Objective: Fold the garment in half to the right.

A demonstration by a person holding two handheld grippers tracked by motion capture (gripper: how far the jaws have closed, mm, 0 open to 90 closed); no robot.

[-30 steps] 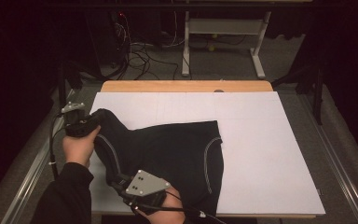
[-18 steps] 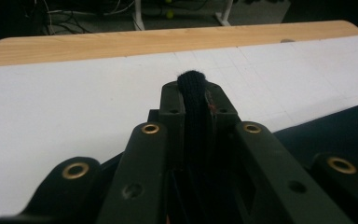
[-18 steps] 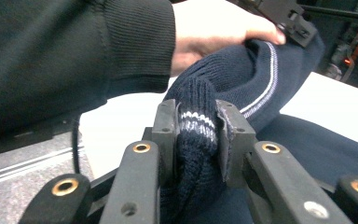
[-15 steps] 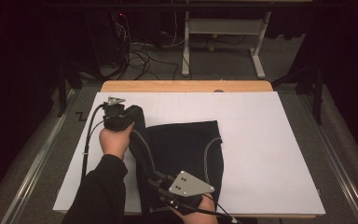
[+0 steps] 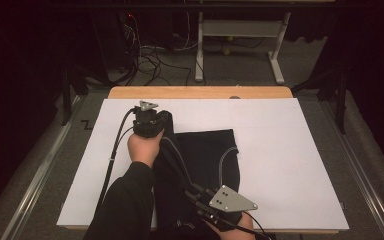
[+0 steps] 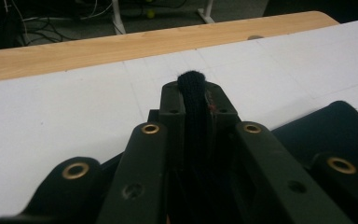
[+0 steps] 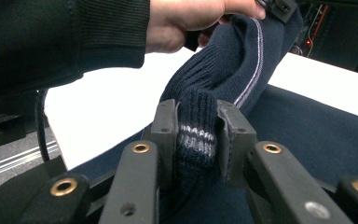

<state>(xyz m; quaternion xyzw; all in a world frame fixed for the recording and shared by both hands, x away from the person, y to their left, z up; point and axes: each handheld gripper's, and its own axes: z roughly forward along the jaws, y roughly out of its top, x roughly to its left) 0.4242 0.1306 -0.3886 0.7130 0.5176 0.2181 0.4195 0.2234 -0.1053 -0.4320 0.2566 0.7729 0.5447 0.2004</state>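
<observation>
While both grippers pinch the dark knit garment (image 5: 205,160), the fold looks half done. Left gripper (image 5: 147,122) clamps its far-left edge, right gripper (image 5: 215,212) a near hem; smoothing remains.

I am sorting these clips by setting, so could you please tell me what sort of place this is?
Probably a lab or recording workspace, not a home. A wooden table covered with white sheets stands among loose cables on the floor, beside a bare metal desk frame, with dark surroundings.
</observation>
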